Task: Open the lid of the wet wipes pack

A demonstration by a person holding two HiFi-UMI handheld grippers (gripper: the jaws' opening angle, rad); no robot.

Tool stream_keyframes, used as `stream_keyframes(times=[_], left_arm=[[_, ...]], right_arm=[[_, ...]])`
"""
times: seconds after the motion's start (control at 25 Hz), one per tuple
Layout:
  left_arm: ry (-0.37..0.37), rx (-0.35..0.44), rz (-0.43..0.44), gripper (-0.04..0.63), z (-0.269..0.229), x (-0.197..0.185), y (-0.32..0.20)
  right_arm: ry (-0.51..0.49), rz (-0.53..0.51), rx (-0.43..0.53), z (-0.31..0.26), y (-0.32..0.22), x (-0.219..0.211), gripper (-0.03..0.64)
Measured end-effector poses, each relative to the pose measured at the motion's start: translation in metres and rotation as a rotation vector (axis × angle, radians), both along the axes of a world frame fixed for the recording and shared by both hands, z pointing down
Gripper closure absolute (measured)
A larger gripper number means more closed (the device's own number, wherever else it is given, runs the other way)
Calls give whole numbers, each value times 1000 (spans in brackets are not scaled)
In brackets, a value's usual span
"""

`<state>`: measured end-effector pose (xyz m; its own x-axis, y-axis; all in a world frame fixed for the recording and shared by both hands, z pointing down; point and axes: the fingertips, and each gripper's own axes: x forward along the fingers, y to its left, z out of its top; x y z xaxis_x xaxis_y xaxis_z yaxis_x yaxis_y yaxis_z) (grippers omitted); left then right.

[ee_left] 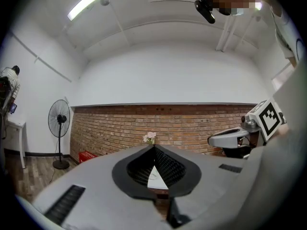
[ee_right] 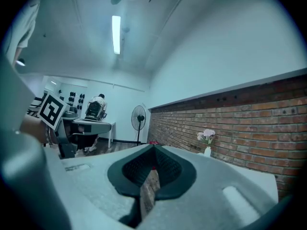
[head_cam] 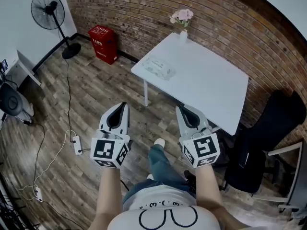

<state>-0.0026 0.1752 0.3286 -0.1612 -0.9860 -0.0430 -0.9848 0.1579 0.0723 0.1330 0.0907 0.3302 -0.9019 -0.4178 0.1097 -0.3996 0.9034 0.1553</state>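
The wet wipes pack lies flat near the left corner of the white table, its lid down. My left gripper is held level over the wooden floor, well short of the table, shut with nothing in it. Beside it on the right, my right gripper is also shut and empty, its tips close to the table's near edge. In the left gripper view the left gripper has its tips together, with the table seen through the gap below them. In the right gripper view the right gripper is closed too.
A small vase of pink flowers stands at the table's far corner by the brick wall. A red box and a standing fan are at the left. A black bag and chair sit right of the table. Cables and a power strip lie on the floor.
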Motion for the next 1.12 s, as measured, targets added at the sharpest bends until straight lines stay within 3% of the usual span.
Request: stream_keyframes(times=[0.32, 0.6, 0.84, 1.12], left_arm=[[-3, -13, 16, 597, 11, -74, -75], [0, -47, 75, 597, 15, -138, -182], [-5, -71, 122, 597, 23, -174, -267], [33, -107, 156, 597, 47, -195, -326]], right_arm=[[-18, -37, -22, 16, -75, -89, 617], [33, -41, 2, 26, -168, -164, 617], [52, 19, -15, 40, -247, -191, 617], [59, 87, -66, 54, -302, -196, 615]])
